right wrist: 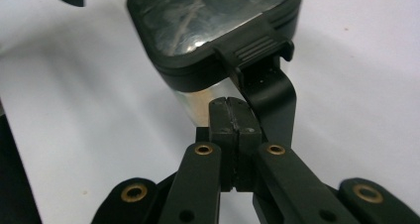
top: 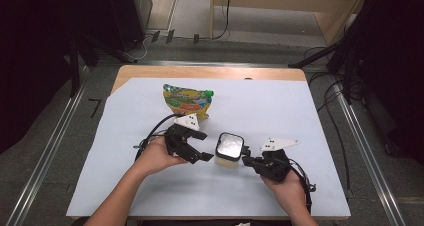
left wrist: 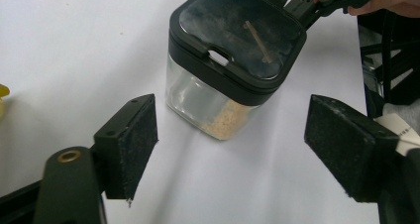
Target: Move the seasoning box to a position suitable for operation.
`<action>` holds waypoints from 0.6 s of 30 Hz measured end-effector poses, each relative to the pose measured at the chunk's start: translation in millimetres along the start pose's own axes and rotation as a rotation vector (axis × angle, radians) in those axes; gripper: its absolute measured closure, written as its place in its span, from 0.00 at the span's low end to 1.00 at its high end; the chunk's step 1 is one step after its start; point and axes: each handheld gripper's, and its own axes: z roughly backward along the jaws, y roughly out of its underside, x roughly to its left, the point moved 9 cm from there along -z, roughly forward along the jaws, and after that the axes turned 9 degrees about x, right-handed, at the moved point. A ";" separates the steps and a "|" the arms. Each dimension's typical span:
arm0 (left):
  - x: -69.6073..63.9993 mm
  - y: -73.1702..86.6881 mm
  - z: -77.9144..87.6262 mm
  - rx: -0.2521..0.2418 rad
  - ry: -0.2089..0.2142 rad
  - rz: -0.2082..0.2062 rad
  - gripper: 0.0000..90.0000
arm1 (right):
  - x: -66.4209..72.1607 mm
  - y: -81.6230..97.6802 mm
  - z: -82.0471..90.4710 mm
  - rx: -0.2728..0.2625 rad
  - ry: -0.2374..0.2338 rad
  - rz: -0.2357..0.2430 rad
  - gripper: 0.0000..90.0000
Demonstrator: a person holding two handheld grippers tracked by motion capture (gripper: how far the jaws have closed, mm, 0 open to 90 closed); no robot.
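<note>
Clear jar (top: 229, 152) with black lid stands mid-worktop (top: 280, 111). Our right gripper (right wrist: 231, 105), fingers shut empty, nudges jar wall under latch, likely to pop lid. Our left gripper (left wrist: 230, 149), fingers wide, nothing held, frames jar to steady it.

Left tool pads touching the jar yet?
Apart. In the left gripper view both pads of the left tool stand wide, with bare white table sheet between them and the jar.

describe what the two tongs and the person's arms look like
Both tongs, left and right, are black, built of flat linkage bars with brass-coloured rivets and blocky, rough-faced black pads. Each carries a pale grey three-cornered plate on top and trails a black cable. The forearms are bare, with no sleeves in sight.
</note>
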 end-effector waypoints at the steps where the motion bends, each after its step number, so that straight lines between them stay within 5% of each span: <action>1: -0.4 -0.7 -0.6 -0.002 -0.003 -0.004 0.22 | -5.6 -0.7 1.6 -0.001 0.003 -0.012 1.00; 12: -3.1 -14.1 -19.2 -0.026 -0.025 -0.002 0.17 | -26.4 -5.1 4.0 -0.006 0.027 -0.044 1.00; 15: -2.8 -15.8 -24.0 -0.028 -0.019 0.013 0.16 | -25.1 -6.3 5.7 -0.014 -0.001 -0.060 1.00; 18: -4.6 -15.6 -28.2 -0.008 -0.039 -0.015 0.16 | -23.4 -9.0 13.6 -0.028 -0.003 -0.050 1.00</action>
